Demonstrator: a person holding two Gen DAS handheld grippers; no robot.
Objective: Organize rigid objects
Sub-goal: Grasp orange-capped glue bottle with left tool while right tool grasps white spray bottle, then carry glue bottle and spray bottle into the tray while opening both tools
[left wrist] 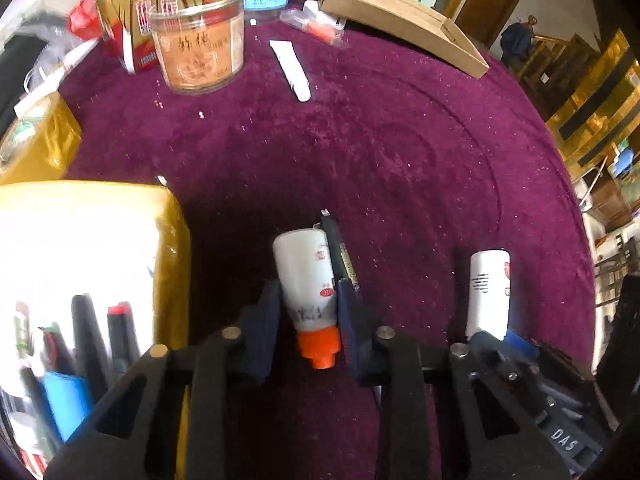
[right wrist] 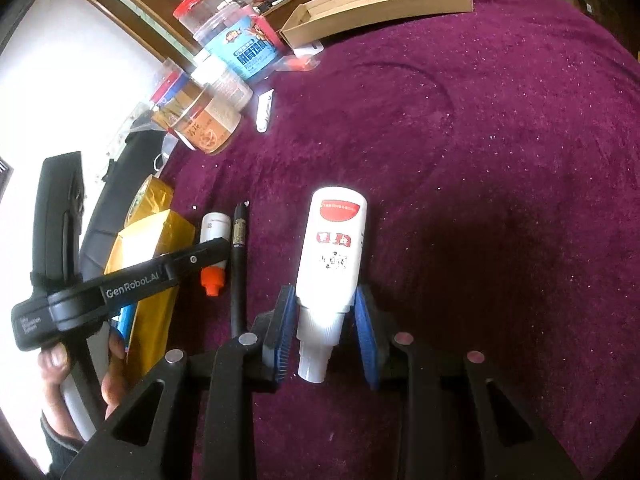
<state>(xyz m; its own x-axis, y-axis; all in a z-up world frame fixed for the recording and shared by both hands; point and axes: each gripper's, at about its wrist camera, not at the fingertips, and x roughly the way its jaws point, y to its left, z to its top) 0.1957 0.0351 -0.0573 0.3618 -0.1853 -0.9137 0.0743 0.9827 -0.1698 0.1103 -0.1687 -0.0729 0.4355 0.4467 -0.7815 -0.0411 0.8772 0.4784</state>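
Now each claw narrow: left claw (left wrist: 308, 312) gripping orange-capped bottle (left wrist: 306, 280), right claw (right wrist: 326, 320) gripping white bottle (right wrist: 332, 248).

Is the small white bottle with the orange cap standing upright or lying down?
Lying down. The small white bottle with the orange cap lies on its side on the purple velvet cloth, cap toward the camera, between the left claw's pads.

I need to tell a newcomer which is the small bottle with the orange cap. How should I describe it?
Start from the purple tablecloth and find the yellow box near its left edge. Just right of the box lies the small white bottle, beside a black pen. Its orange cap sets it apart from the larger, white-capped bottle.
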